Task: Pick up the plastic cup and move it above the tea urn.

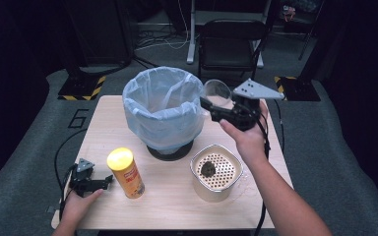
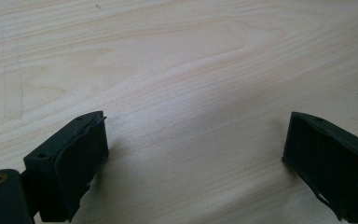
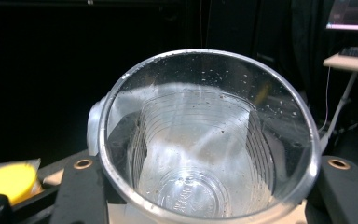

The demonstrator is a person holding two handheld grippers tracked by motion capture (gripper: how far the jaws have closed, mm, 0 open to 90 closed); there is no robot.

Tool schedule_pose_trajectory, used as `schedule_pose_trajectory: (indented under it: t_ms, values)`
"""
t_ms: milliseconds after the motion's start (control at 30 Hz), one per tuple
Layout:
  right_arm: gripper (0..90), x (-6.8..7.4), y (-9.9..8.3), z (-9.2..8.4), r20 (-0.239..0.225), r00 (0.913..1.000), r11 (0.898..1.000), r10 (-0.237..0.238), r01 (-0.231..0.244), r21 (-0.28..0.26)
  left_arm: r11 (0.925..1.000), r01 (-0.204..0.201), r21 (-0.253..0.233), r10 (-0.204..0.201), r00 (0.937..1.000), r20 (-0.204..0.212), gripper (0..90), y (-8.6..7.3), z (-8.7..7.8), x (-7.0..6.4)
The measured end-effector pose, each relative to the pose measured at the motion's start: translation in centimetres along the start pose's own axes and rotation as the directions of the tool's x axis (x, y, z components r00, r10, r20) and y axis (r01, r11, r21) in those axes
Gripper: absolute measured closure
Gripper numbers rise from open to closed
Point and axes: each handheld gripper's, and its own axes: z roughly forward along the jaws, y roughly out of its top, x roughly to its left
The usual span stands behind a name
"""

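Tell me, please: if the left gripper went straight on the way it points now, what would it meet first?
Probably the yellow-lidded can. In the high view the left gripper lies low on the table, open, aimed at the can's lower part. Its own view looks down on bare wood, so the exact line is uncertain.

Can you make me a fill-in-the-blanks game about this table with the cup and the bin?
1. The right gripper holds a clear plastic ____ beside the bin.
2. The canister on the table has a ____ lid.
3. The left gripper has its jaws ____, with nothing between them.
4. The bin is lined with a pale plastic ____.

Missing words: cup; yellow; open; bag
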Motion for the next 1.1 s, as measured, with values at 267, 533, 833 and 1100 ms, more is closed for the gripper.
schedule_pose_trajectory:
  t_ms: [267,533,833,1100]
  values:
    - [37.0,0.5,3.0,5.6,-0.043,0.999,1.0,-0.004,0.004,-0.004,1.0,0.0,0.0,0.0,1.0,0.0,6.2,0.0,0.0,0.0]
    - [36.2,1.6,3.8,10.2,-0.055,0.9981,1.0,-0.027,0.028,0.011,1.0,-0.001,0.002,0.001,1.0,0.001,6.0,0.0,0.0,0.0]
    - [36.3,2.2,3.2,12.3,-0.057,0.9978,0.999,-0.033,0.035,0.04,1.0,-0.002,0.001,0.002,1.0,0.001,5.9,0.0,0.0,0.0]
    - [36.2,2.3,2.9,13.4,-0.037,0.9991,0.997,-0.018,0.021,0.072,1.0,-0.002,0.002,0.002,1.0,0.002,5.9,0.0,0.0,0.0]
